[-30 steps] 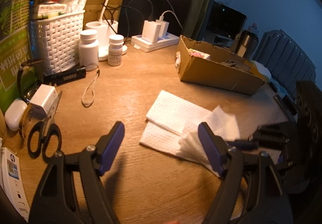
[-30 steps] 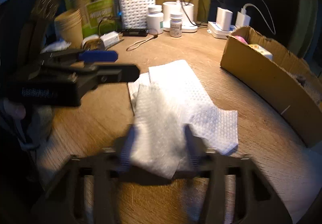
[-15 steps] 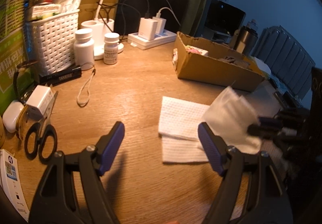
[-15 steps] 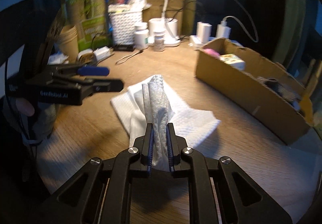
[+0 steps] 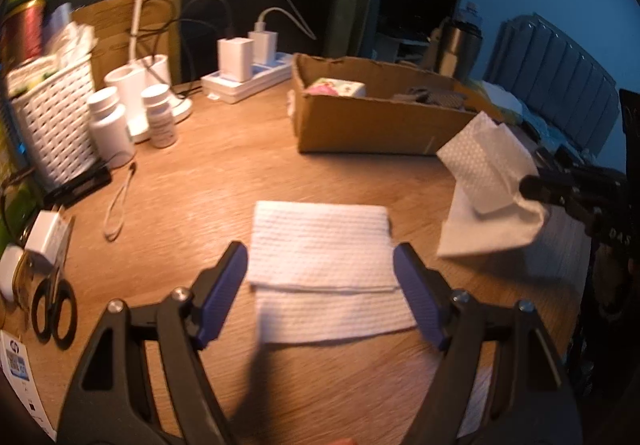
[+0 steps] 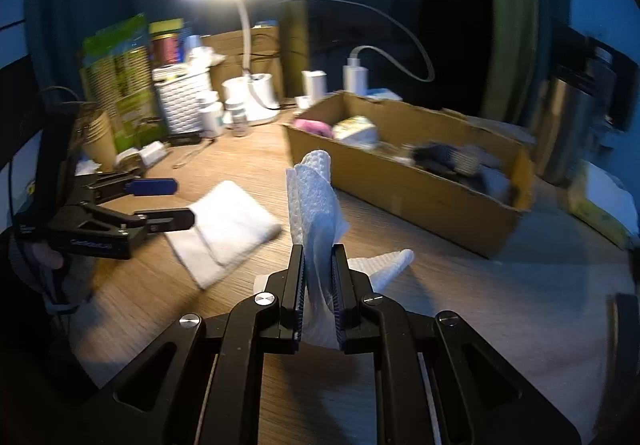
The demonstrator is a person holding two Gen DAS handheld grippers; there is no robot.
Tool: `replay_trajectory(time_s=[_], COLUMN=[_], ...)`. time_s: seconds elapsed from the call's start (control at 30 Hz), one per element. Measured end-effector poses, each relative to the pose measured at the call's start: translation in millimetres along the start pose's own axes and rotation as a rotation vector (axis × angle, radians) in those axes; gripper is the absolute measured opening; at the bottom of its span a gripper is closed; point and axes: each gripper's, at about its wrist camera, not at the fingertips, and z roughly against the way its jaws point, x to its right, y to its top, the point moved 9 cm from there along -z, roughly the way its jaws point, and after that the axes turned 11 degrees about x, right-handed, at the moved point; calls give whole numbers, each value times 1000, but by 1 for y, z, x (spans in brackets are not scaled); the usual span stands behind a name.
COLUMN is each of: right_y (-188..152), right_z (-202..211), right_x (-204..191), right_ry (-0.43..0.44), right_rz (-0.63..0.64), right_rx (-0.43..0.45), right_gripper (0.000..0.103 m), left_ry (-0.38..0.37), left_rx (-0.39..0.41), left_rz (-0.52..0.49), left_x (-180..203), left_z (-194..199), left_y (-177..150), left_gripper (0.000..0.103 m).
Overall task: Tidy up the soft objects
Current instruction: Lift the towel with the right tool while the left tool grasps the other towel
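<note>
My right gripper (image 6: 318, 257) is shut on a crumpled white paper towel (image 6: 314, 201), lifted off the wooden desk; the same towel (image 5: 486, 181) hangs at the right in the left wrist view, with the right gripper (image 5: 532, 187) beside it. A folded stack of white paper towels (image 5: 320, 241) lies flat on the desk (image 5: 192, 205). My left gripper (image 5: 320, 265) hovers open just above the near edge of that stack (image 6: 228, 221), its blue pads (image 5: 224, 285) on either side and apart from it. Behind stands an open cardboard box (image 6: 404, 185) holding several soft items.
A white woven basket (image 5: 52, 125), two white pill bottles (image 5: 110, 125), a lamp base (image 5: 132, 85) and a power strip with chargers (image 5: 244, 77) line the back. Scissors (image 5: 52, 309), a black cord loop (image 5: 120, 205) and small boxes lie at the left. A steel flask (image 6: 568, 125) stands at the right.
My right gripper closed on the top towel, lifted it and carried it right, toward the box. My left gripper shifted so the remaining stack now lies between its fingers.
</note>
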Motion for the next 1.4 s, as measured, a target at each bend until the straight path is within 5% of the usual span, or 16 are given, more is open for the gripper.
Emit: replay_trajectory(time_s=[0.3, 0.43, 0.57, 0.93, 1.27, 1.4], right_y=[-43, -54, -45, -56, -56, -56], right_z=[-5, -9, 1, -25, -36, -37], right_x=[35, 33, 41, 49, 46, 44], right_ry=[-61, -46, -49, -75, -80, -74], right_rz=[-15, -17, -30, 39, 41, 45], right_rx=[-99, -121, -86, -186, -213, -209], right_gripper=[15, 45, 61, 71, 81, 81], left_ry=[43, 62, 55, 68, 38, 8], left_rx=[-89, -137, -150, -168, -169, -164], left_rz=[-151, -178, -180, -122, -134, -149], left_x=[17, 14, 13, 4, 5, 12], left_z=[-28, -44, -48, -54, -54, -53], left_y=[-4, -11, -14, -17, -18, -18], left_gripper=[77, 77, 77, 91, 90, 82])
